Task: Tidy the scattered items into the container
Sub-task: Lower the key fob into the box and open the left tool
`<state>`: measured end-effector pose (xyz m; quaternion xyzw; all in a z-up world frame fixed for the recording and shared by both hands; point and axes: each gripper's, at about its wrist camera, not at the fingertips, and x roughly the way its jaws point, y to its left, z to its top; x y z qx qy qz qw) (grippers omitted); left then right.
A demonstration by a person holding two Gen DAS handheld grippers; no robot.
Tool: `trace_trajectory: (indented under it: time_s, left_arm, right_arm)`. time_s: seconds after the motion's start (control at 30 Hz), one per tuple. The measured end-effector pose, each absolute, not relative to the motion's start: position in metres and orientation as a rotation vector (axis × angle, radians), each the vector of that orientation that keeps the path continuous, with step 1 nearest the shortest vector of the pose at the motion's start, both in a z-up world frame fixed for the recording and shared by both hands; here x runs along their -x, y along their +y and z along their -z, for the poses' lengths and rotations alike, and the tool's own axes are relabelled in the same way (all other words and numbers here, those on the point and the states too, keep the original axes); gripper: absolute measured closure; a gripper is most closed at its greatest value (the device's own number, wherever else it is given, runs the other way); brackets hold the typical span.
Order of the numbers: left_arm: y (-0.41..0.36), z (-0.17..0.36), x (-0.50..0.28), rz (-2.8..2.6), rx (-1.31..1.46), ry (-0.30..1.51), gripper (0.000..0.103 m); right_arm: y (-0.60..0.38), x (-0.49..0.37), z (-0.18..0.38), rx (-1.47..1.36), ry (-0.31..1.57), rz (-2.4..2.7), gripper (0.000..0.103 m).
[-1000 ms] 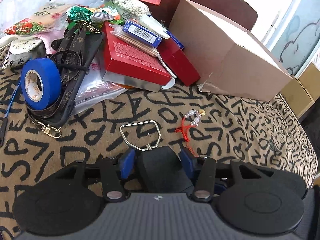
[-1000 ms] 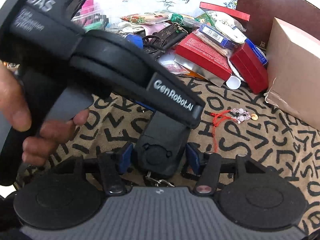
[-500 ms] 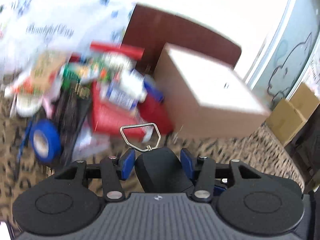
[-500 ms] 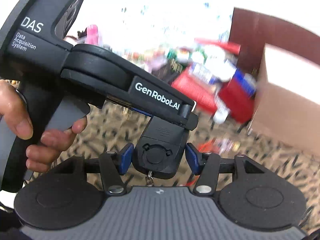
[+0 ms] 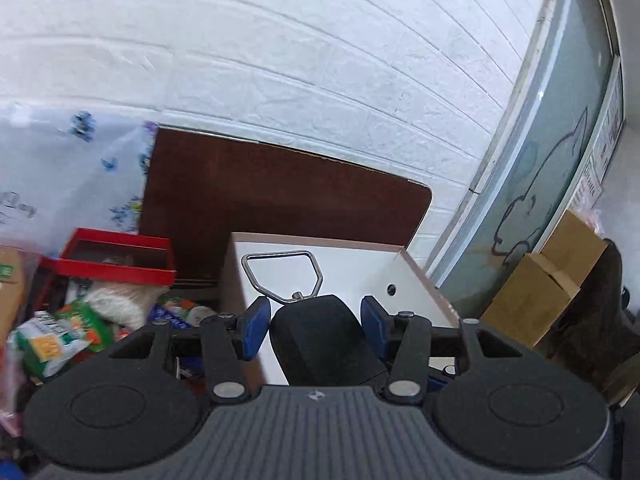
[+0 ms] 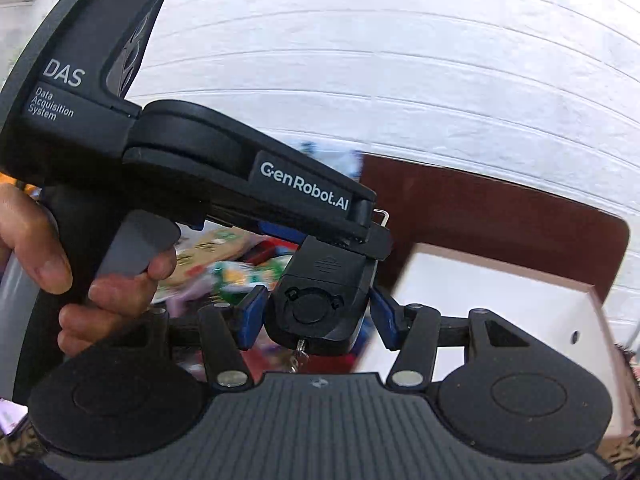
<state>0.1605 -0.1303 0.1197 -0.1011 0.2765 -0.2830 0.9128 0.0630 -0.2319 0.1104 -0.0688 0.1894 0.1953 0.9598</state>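
Observation:
Both grippers grip one black hand-held scale with a metal loop. In the left wrist view my left gripper point(image 5: 314, 322) is shut on the scale's black body point(image 5: 320, 336), its metal loop point(image 5: 282, 276) pointing ahead over the open white-lined cardboard box point(image 5: 344, 268). In the right wrist view my right gripper point(image 6: 316, 316) is shut on the scale's other end point(image 6: 316, 304). The left gripper's handle, held by a hand point(image 6: 36, 256), fills the left of that view. The box point(image 6: 500, 300) lies to the right.
A pile of items sits left of the box: a red box lid point(image 5: 116, 258), a white bead bag point(image 5: 120, 300), green packets point(image 5: 52, 340). A dark brown board point(image 5: 280, 204) leans on the white brick wall behind. Cardboard cartons point(image 5: 548, 280) stand far right.
Both grippers have lifted the scale off the patterned cloth and tilted upward. The view has swung from the cloth to the box opening and the wall.

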Motion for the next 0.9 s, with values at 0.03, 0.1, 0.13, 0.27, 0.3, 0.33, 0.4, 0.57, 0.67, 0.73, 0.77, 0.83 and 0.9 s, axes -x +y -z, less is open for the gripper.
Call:
trace_trajectory:
  time_s: [0.03, 0.1, 0.13, 0.27, 0.3, 0.33, 0.4, 0.57, 0.67, 0.73, 0.77, 0.83, 0.9]
  left_arm:
    - [-0.138, -0.117, -0.171, 0.595, 0.211, 0.576, 0.051]
    - [-0.15, -0.109, -0.188, 0.608, 0.209, 0.596, 0.051]
    - [-0.156, -0.104, -0.197, 0.609, 0.206, 0.609, 0.051]
    - [-0.175, -0.077, -0.228, 0.607, 0.185, 0.678, 0.051]
    - [-0.177, -0.072, -0.234, 0.606, 0.182, 0.697, 0.051]
    - [-0.181, -0.064, -0.24, 0.605, 0.18, 0.72, 0.051]
    - [-0.186, -0.05, -0.251, 0.598, 0.17, 0.764, 0.051]
    - [-0.204, -0.034, -0.263, 0.609, 0.071, 0.786, 0.052]
    - [-0.219, -0.034, -0.262, 0.615, -0.02, 0.767, 0.052]
    - [-0.228, -0.031, -0.262, 0.627, -0.084, 0.751, 0.052]
    - [-0.232, -0.03, -0.262, 0.627, -0.112, 0.744, 0.052]
    - [-0.239, -0.026, -0.262, 0.615, -0.169, 0.732, 0.047]
    - [-0.243, -0.024, -0.262, 0.608, -0.205, 0.721, 0.045]
  right_arm:
    - [-0.237, -0.072, -0.111, 0.139, 0.389, -0.381, 0.049]
    - [-0.246, -0.09, -0.108, 0.14, 0.405, -0.358, 0.049]
    - [-0.251, -0.098, -0.105, 0.135, 0.417, -0.351, 0.049]
    - [-0.269, -0.137, -0.084, 0.103, 0.494, -0.332, 0.049]
    - [-0.273, -0.145, -0.078, 0.093, 0.513, -0.33, 0.049]
    - [-0.275, -0.151, -0.072, 0.083, 0.531, -0.329, 0.049]
    - [-0.28, -0.164, -0.058, 0.06, 0.572, -0.331, 0.049]
    - [-0.287, -0.188, -0.033, 0.002, 0.654, -0.332, 0.049]
    - [-0.291, -0.198, -0.023, -0.008, 0.679, -0.314, 0.051]
    - [-0.294, -0.205, -0.018, -0.023, 0.7, -0.305, 0.051]
    - [-0.295, -0.209, -0.015, -0.025, 0.718, -0.293, 0.052]
    - [-0.293, -0.216, -0.01, -0.018, 0.754, -0.268, 0.052]
    - [-0.291, -0.219, -0.01, -0.017, 0.773, -0.264, 0.051]
